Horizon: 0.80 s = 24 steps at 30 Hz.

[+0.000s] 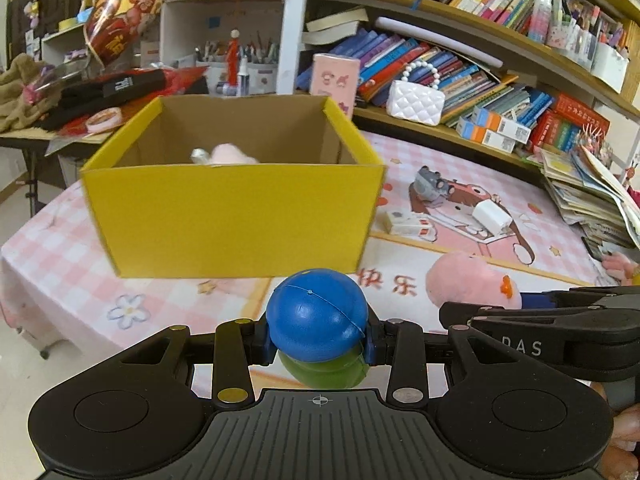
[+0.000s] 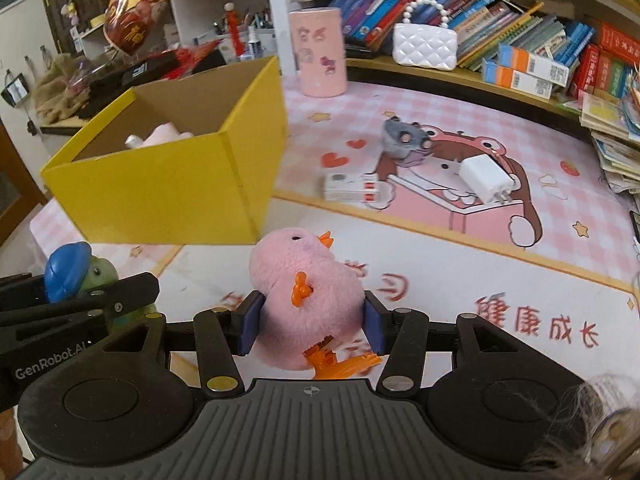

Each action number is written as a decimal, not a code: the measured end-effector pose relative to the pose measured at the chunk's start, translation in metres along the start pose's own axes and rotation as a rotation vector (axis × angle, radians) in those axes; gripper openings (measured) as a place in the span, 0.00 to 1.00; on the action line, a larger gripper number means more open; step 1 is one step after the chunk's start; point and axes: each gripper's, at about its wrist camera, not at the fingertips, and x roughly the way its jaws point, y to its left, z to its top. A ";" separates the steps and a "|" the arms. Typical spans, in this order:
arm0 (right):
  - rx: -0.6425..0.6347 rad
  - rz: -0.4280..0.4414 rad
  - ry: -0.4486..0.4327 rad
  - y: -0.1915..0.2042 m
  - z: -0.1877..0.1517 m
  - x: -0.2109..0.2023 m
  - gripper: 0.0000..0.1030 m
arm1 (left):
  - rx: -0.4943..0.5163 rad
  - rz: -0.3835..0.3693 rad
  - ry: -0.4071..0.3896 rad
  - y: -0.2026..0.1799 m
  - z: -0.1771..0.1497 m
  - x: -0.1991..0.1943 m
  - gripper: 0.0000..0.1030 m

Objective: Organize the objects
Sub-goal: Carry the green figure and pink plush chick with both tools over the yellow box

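Note:
My left gripper (image 1: 318,338) is shut on a green toy with a blue cap (image 1: 316,316), held in front of the yellow cardboard box (image 1: 228,216). My right gripper (image 2: 310,320) is shut on a pink plush chick (image 2: 304,292) with orange beak and feet, just right of the box (image 2: 160,184). The box holds a pink plush item (image 1: 232,154) and a small silver thing. The blue-capped toy (image 2: 74,270) and left gripper show at the left of the right wrist view. The chick (image 1: 472,280) and right gripper show at the right of the left wrist view.
On the pink cartoon mat (image 2: 440,248) lie a white and red packet (image 2: 352,188), a white charger (image 2: 486,180) and a grey toy (image 2: 404,138). A pink canister (image 2: 320,52) and a white bag (image 2: 424,46) stand by the bookshelf. Stacked papers (image 1: 588,196) lie at right.

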 end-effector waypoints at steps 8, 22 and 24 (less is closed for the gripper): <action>-0.049 0.013 0.006 0.055 -0.019 -0.009 0.47 | -0.010 0.015 0.009 0.040 -0.014 -0.023 0.35; -0.024 0.002 0.003 0.117 -0.047 -0.021 0.47 | 0.037 -0.005 0.013 0.091 -0.036 -0.053 0.35; -0.020 -0.002 0.000 0.123 -0.049 -0.022 0.47 | 0.042 -0.011 0.009 0.095 -0.037 -0.056 0.35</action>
